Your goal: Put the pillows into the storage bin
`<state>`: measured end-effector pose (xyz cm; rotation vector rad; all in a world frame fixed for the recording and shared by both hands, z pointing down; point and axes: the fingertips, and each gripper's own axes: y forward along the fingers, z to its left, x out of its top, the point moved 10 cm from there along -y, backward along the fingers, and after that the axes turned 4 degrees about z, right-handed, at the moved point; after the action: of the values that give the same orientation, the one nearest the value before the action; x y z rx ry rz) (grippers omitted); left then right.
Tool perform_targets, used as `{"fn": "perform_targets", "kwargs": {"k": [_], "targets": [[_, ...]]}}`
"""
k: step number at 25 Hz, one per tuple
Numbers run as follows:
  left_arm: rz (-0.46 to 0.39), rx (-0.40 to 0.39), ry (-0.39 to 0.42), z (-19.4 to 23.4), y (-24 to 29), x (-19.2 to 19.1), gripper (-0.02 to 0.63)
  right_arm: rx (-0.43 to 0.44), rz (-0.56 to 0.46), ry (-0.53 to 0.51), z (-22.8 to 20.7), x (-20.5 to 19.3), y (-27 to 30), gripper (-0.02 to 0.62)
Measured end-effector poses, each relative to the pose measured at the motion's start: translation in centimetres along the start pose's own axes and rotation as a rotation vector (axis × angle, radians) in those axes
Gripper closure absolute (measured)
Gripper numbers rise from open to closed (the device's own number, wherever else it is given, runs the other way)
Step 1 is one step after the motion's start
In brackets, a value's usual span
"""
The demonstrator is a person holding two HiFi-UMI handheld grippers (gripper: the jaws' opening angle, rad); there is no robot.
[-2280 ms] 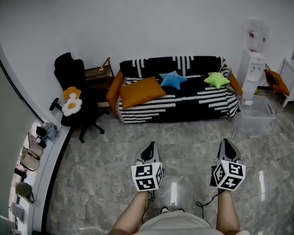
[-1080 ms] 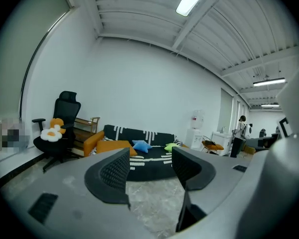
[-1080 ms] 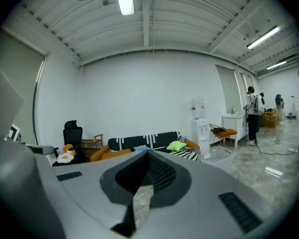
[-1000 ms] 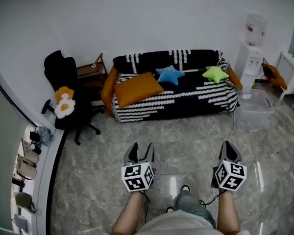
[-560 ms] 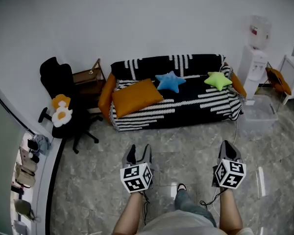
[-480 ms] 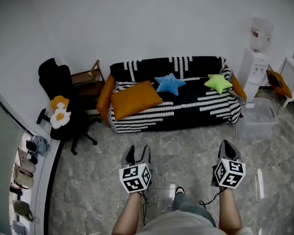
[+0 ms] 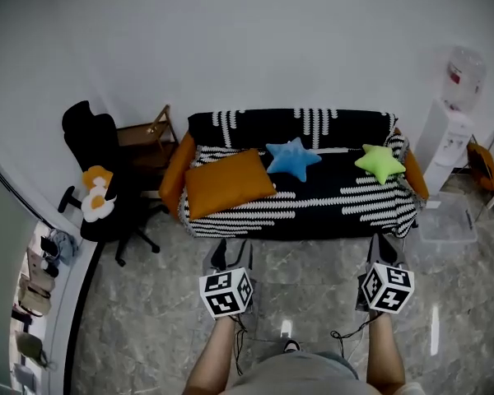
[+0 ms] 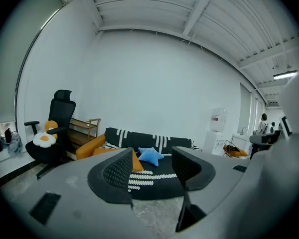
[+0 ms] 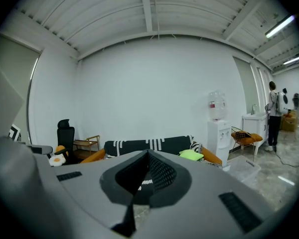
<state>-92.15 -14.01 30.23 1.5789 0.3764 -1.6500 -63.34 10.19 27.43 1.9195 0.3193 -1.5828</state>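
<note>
Advanced toward the black-and-white striped sofa (image 7: pixel 313 208) since the earlier frames: both grippers are now near its front edge, and all pillows are on the seat.
Left gripper (image 7: pixel 230 253): jaws apart, nothing between them. Right gripper (image 7: pixel 382 249): jaws pressed together, empty. Orange rectangular pillow (image 7: pixel 228 182), blue star-shaped pillow (image 7: pixel 292 158) and green star-shaped pillow (image 7: pixel 380 162) lie on the sofa. Clear plastic storage bin (image 7: pixel 447 229) stands on the floor at the sofa's right end.
</note>
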Motion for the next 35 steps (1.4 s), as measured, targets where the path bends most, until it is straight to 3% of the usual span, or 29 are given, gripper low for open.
{"fn": "perform_targets", "kwargs": {"k": [11,18,26,35], "targets": [[0.066,0.066,0.031,0.9,7.8,1.2,0.364,0.020,0.066,0.082,-2.4,-0.2,8.9,0.594],[0.076,0.056,0.015,4.2,15.6,3.0,0.364,0.008,0.055,0.105,-0.8,1.1,15.8,0.594],[0.043,0.021,0.044,9.5,28.9,10.8,0.364,-0.044,0.046,0.101,2.0,6.4,27.7,0.594],[0.086,0.049,-0.045,18.9,41.7,14.2,0.364,-0.055,0.075,-0.006,6.9,13.1,40.9,0.594]]}}
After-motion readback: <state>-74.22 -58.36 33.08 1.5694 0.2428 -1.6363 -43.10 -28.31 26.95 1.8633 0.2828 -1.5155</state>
